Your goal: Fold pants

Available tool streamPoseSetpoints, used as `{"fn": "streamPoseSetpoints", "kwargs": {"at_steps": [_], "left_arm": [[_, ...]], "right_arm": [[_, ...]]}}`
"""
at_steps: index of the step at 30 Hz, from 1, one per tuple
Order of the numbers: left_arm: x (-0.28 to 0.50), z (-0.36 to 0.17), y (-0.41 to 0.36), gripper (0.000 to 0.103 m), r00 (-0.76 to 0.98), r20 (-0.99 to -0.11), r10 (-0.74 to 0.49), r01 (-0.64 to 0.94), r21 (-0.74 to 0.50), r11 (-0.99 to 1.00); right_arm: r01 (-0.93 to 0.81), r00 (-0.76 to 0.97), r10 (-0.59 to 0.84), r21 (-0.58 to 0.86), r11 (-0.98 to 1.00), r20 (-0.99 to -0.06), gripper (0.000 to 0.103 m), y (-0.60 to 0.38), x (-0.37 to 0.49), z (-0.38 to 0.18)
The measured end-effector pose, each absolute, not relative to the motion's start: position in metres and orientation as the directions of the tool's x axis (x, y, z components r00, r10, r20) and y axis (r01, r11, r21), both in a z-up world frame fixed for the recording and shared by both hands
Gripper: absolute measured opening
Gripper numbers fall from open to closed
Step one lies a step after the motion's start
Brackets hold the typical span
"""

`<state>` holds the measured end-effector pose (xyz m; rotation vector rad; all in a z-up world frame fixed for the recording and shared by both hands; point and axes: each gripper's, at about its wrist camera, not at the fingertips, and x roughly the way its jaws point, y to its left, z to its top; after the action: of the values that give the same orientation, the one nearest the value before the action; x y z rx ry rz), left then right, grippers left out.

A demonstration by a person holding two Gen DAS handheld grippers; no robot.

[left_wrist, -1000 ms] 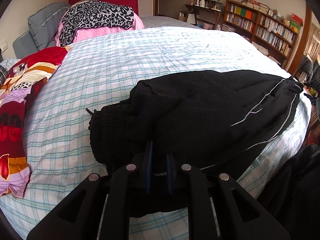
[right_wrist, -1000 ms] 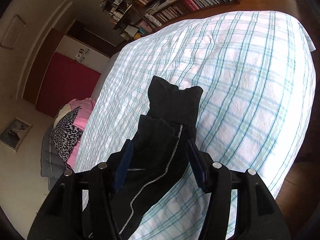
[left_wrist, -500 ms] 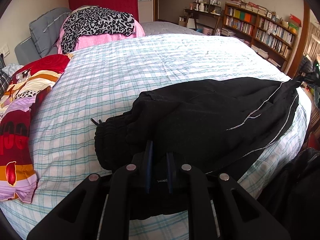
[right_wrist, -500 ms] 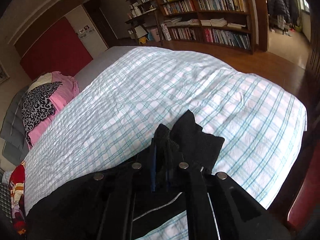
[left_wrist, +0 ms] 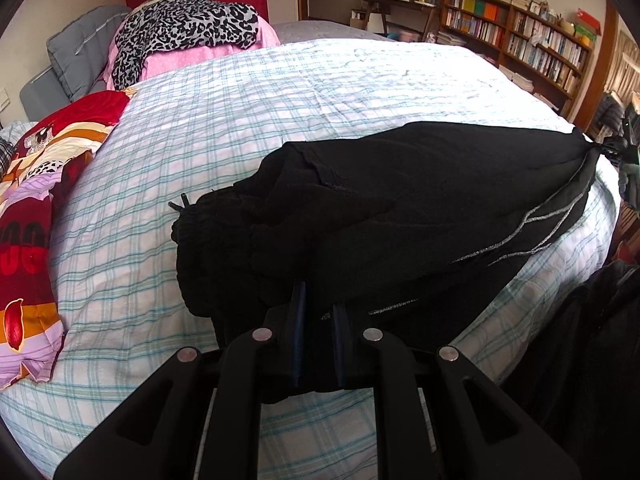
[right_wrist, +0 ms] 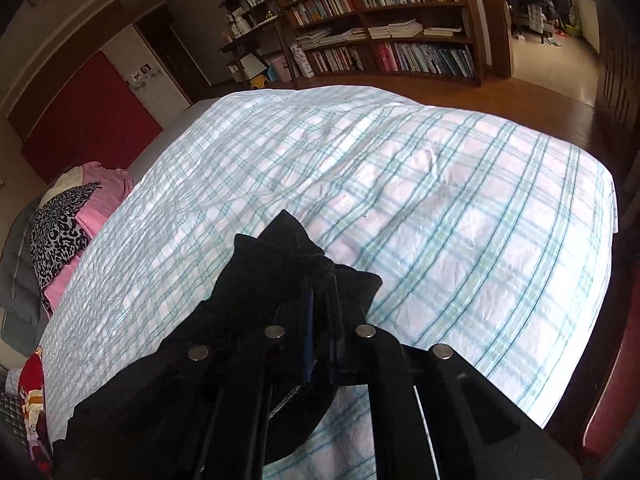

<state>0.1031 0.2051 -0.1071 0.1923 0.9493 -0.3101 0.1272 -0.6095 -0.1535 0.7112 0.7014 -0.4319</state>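
Black pants [left_wrist: 400,208] with thin silver side stripes lie stretched across the near part of the bed [left_wrist: 280,92], waistband bunched at the left, legs running to the right. My left gripper [left_wrist: 319,300] is shut on the waist end at the near edge. My right gripper [right_wrist: 320,300] is shut on the leg cuffs [right_wrist: 288,248], which stick up past the fingers. In the left wrist view the right gripper shows small at the far right end of the pants [left_wrist: 616,152], holding them taut and slightly lifted.
The bed has a white and teal checked sheet [right_wrist: 440,200]. A red patterned quilt [left_wrist: 28,208], a pink bundle with a leopard-print cloth [left_wrist: 188,28] and a grey pillow [left_wrist: 76,52] lie at the head end. Bookshelves [right_wrist: 392,28] line the far wall. A dark garment [left_wrist: 592,340] hangs at near right.
My right gripper closed on the leg cuffs and pulled them right and up, drawing the pants taut. My left gripper kept its hold on the waist.
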Motion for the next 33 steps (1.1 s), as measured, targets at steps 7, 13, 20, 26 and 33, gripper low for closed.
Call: {"fn": "streamPoseSetpoints", "kwargs": {"at_steps": [7, 13, 20, 26, 33], "left_arm": [[0.1, -0.117, 0.201, 0.012, 0.518, -0.844, -0.138, 0.372, 0.077, 0.925], [0.098, -0.11, 0.207, 0.012, 0.532, -0.831, -0.16, 0.358, 0.05, 0.932], [0.099, -0.111, 0.206, 0.012, 0.537, -0.827, -0.167, 0.356, 0.042, 0.933], [0.095, -0.115, 0.21, 0.012, 0.545, -0.818, -0.186, 0.359, 0.026, 0.933], [0.083, -0.115, 0.216, 0.012, 0.568, -0.795, -0.21, 0.344, -0.002, 0.939]], "right_arm": [[0.583, 0.697, -0.148, 0.435, 0.686, -0.701, 0.009, -0.613, 0.12, -0.158], [0.658, 0.636, -0.26, 0.334, 0.675, -0.726, 0.009, -0.614, 0.112, -0.151], [0.667, 0.594, -0.389, 0.161, 0.727, -0.705, 0.02, -0.567, 0.104, -0.118], [0.419, 0.704, -0.185, 0.191, 0.887, -0.685, 0.033, -0.464, 0.126, -0.096], [0.053, 0.654, 0.164, 0.261, 0.964, -0.739, 0.033, -0.314, 0.161, -0.116]]}}
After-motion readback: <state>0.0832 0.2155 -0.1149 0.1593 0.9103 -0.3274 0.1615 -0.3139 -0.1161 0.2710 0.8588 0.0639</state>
